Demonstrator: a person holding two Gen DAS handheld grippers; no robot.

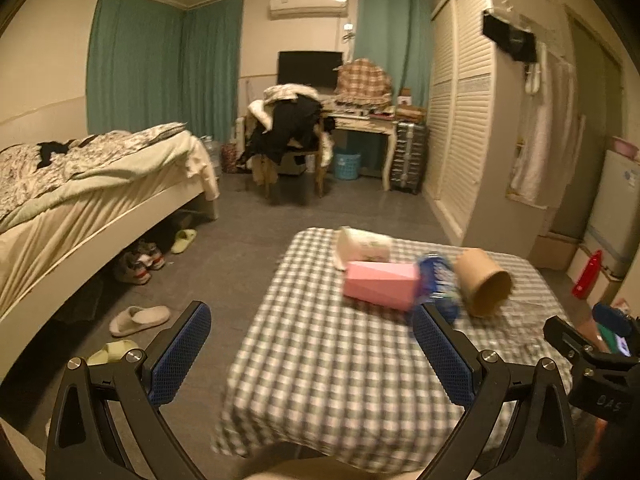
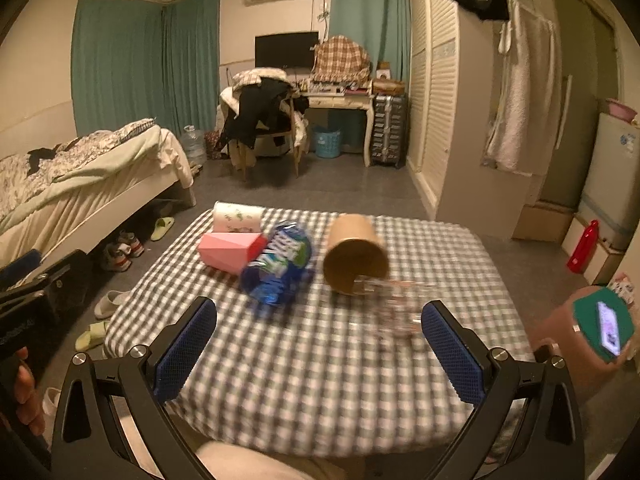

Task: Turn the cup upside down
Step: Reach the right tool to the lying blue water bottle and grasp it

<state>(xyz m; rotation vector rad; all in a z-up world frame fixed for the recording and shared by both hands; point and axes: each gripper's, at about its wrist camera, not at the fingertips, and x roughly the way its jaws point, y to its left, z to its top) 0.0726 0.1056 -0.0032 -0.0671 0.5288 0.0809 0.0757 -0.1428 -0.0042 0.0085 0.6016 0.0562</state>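
With both the left gripper (image 1: 311,354) and the right gripper (image 2: 319,346) wide open and empty low in the frame, the brown cup (image 2: 355,254) lies on its side at centre of the checked table (image 2: 320,380), touching a blurred clear glass (image 2: 394,306), so I think a careless grasp may roll it.

Left tongs (image 1: 312,330) spread wide, empty — right tongs (image 2: 320,326) likewise gaping, empty; both held level, pointing forward.
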